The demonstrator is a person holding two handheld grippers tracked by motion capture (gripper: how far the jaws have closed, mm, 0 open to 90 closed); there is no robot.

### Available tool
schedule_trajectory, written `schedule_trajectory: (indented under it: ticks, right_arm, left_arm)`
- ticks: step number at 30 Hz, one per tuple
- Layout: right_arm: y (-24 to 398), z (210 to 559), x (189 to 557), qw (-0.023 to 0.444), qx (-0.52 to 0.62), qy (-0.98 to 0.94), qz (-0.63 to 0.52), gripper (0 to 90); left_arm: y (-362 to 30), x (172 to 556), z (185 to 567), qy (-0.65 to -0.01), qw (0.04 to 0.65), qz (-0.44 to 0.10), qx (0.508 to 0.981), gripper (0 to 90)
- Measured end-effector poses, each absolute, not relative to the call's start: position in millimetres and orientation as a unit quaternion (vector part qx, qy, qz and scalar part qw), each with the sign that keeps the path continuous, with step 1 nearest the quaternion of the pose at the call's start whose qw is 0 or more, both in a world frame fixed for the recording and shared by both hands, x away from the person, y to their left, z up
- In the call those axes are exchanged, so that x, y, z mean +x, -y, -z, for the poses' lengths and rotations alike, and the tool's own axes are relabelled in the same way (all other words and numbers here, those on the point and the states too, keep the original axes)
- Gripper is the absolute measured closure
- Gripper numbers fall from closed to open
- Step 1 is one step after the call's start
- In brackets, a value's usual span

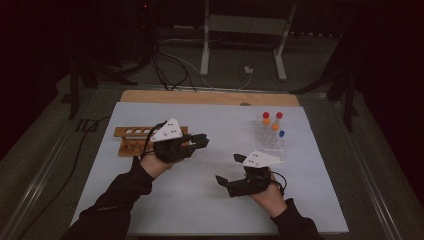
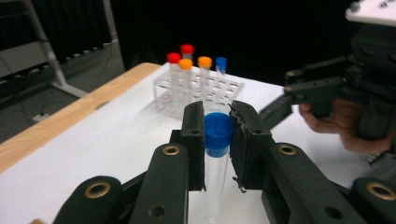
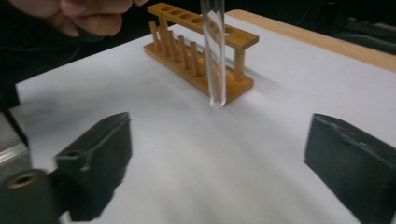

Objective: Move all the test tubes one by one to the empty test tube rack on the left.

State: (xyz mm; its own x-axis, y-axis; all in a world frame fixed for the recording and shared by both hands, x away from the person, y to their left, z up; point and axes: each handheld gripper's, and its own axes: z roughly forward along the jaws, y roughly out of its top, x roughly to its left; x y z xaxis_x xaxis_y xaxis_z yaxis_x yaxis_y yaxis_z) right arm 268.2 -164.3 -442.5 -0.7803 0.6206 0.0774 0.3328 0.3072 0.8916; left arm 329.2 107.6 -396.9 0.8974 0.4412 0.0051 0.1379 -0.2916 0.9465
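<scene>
- Two grippers over the white-covered counter (image 1: 200,200), one per hand.
- Left gripper (image 2: 218,133) is clamped tight on a clear test tube (image 2: 215,175) w/ a blue cap (image 2: 218,132); pads squeeze right at the cap, glass body runs down between the jaws.
- From the right gripper view the tube hangs upright in the air, round bottom tip clear of the counter, in front of the wooden rack (image 3: 201,51).
- Right gripper (image 3: 219,168) is wide open, nothing between the jaws, just bare counter. Tube sits well ahead of its pads, no contact.
- High view: left gripper (image 1: 197,142) is just right of the wooden rack (image 1: 131,140), right gripper (image 1: 225,181) lower and nearer the person, pointing left.
- Clear plastic rack (image 1: 270,140) is at the far right of the counter w/ capped tubes standing in it: two red, two orange, one blue.
- Wooden rack's holes look empty afaict.
</scene>
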Motion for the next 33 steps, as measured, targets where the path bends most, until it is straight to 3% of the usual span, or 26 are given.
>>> schedule_trajectory:
  ticks: [33]
  right_arm:
    - [171,444,271,0.132,0.300,-0.795,-0.510,1.5]
  left_arm:
    - [-172,386,377,-0.268,0.547,-0.214,0.764,77.6]
